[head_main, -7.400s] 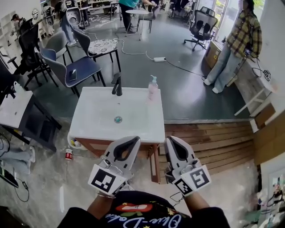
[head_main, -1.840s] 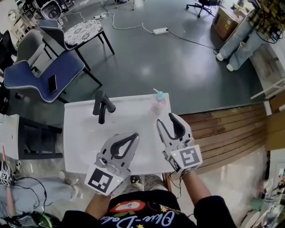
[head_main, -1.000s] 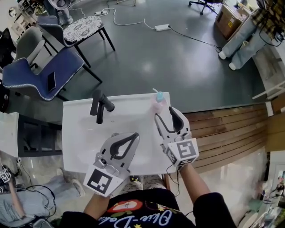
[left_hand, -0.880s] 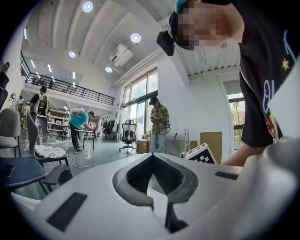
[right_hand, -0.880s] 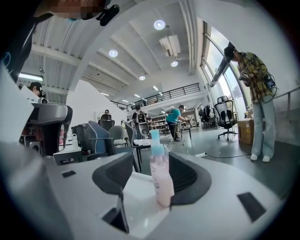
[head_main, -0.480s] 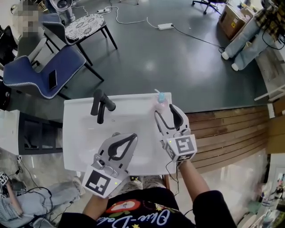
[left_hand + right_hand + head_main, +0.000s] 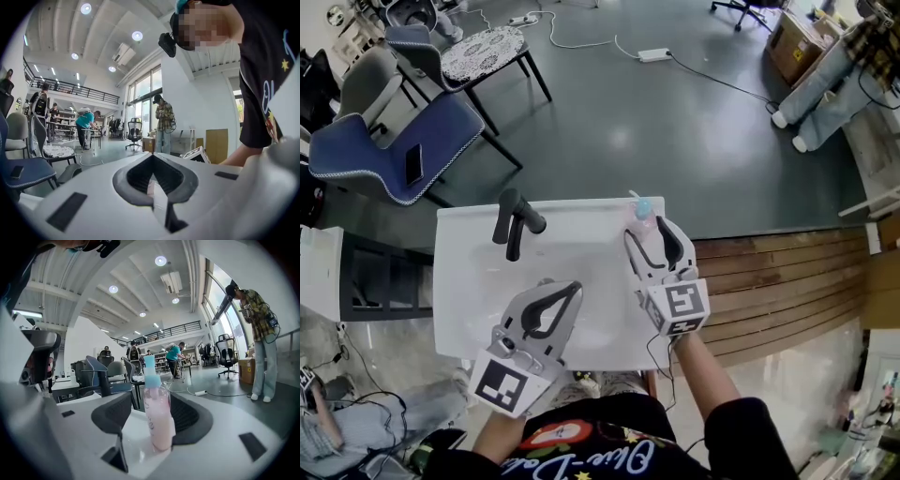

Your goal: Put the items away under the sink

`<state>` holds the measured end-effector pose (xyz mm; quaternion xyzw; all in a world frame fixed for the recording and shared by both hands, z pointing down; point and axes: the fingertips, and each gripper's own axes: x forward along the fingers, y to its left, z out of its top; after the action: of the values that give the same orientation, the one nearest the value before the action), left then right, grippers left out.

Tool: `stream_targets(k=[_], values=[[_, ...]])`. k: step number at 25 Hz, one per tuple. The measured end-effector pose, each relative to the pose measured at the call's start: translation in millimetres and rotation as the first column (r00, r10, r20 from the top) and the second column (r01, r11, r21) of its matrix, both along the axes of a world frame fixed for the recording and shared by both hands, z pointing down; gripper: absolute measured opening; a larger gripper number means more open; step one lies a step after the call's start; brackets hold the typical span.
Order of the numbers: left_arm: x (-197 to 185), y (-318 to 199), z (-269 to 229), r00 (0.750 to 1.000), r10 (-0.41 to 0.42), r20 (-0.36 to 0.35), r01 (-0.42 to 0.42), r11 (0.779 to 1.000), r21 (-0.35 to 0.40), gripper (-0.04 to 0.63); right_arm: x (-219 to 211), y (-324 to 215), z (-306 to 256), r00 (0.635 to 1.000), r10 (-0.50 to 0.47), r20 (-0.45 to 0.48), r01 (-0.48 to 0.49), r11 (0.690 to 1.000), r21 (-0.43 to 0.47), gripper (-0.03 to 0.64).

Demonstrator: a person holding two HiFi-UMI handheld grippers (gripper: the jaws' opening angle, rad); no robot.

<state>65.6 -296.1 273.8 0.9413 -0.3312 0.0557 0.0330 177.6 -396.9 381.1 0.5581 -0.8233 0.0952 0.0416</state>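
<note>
A big room with a dark grey floor (image 7: 609, 122) is spreading out behind a white sink (image 7: 469, 272). Brown wood boards (image 7: 769, 281) are lying to the sink's right. A blue chair (image 7: 384, 141) is standing well back, and only the head view is showing the phone (image 7: 413, 165) on it.

The left gripper (image 7: 572, 287) is hanging over the sink with its jaws pressed together on nothing. The right gripper (image 7: 645, 234) has just been opening its jaws, and they are sitting wide around the pink soap bottle (image 7: 158, 420) without squeezing it. The bottle is standing on the sink's back right corner, right of the black tap (image 7: 514, 223). Its label is looking too small to read.
</note>
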Motion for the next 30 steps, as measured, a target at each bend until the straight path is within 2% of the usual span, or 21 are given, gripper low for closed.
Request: stream_targets(k=[13, 30], values=[[-15, -2, 0, 0.998, -0.052, 0.025, 0.052, 0.999, 0.007, 0.004, -3, -15, 11, 1.000, -0.006, -0.022, 0.007, 1.000, 0.004, 0.258], [-22, -6, -2, 0.997, -0.069, 0.019, 0.069, 0.998, -0.007, 0.004, -7, -34, 21, 0.999, -0.027, -0.045, 0.028, 0.999, 0.016, 0.258]])
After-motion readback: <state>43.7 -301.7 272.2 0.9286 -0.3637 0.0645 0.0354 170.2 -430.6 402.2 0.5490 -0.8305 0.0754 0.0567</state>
